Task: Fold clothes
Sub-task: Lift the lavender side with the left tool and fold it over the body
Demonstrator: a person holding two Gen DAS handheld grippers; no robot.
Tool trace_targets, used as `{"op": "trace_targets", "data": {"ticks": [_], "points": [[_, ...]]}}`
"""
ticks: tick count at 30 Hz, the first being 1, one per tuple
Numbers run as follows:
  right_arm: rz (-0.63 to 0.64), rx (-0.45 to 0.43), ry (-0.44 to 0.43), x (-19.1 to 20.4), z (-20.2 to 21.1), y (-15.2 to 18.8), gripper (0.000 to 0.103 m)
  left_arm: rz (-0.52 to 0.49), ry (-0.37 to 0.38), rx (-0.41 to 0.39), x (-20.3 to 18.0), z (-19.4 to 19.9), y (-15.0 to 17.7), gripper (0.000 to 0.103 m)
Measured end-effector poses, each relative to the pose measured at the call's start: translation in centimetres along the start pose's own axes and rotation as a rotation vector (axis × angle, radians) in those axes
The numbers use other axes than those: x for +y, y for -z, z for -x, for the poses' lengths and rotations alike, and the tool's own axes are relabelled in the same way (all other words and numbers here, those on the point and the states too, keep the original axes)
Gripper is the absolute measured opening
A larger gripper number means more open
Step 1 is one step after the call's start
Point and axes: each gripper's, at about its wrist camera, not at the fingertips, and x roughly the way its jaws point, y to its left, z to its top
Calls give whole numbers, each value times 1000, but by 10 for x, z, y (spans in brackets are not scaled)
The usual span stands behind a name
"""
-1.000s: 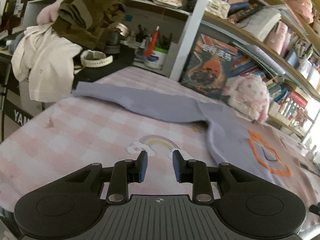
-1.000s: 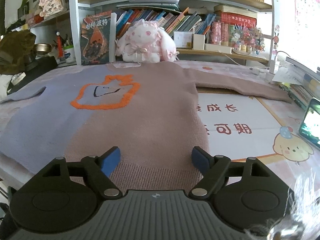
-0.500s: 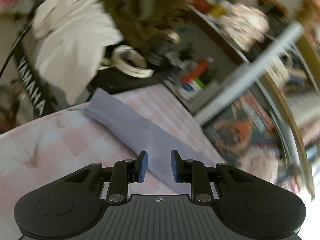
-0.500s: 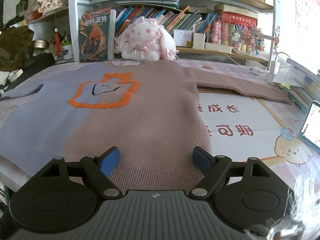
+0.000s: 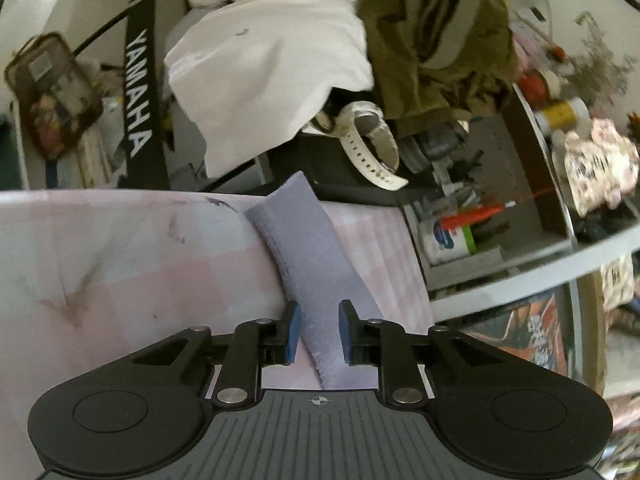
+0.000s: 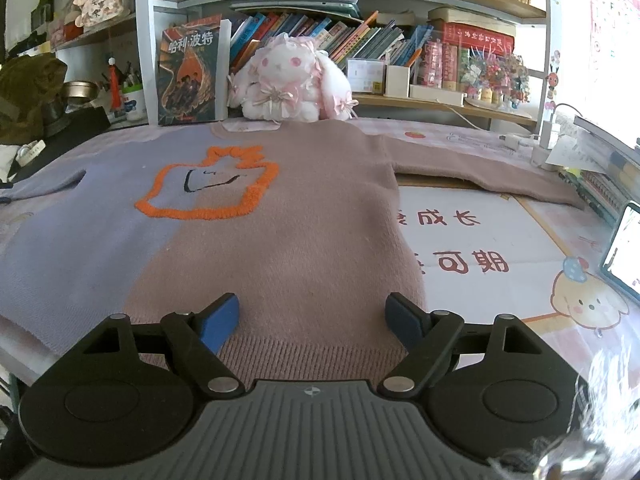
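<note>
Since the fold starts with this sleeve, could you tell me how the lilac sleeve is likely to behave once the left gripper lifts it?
The lilac sleeve lies limp between the left gripper's narrow jaws, so it will probably droop. Its fuzzy knit should grip the pads rather than slip. It joins the spread sweater, which may drag along.

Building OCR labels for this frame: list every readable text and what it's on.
"YAMAHA": black strip, left wrist view.
"哈利·波特": book cover on the shelf.
"萌可" and "成长", read upside down: mat beside the sweater.
Letters on the wall chart, book spines, cup label: too small or blurred.
</note>
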Motion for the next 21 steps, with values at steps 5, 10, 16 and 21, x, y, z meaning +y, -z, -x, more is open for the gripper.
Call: {"op": "trace_targets", "data": {"ticks": [5, 10, 16, 21], "points": [[1, 2, -1, -2, 1, 0, 78, 42, -14, 15, 5, 11, -2, 22], [4, 3, 0, -1, 2, 2, 78, 29, -7, -11, 7, 8, -9, 23], [-4, 4, 1, -2, 3, 2, 78, 37, -6, -18, -2, -12, -15, 23], [2, 7, 7, 0, 3, 2, 78, 4, -36, -75, -4, -9, -15, 22]]}}
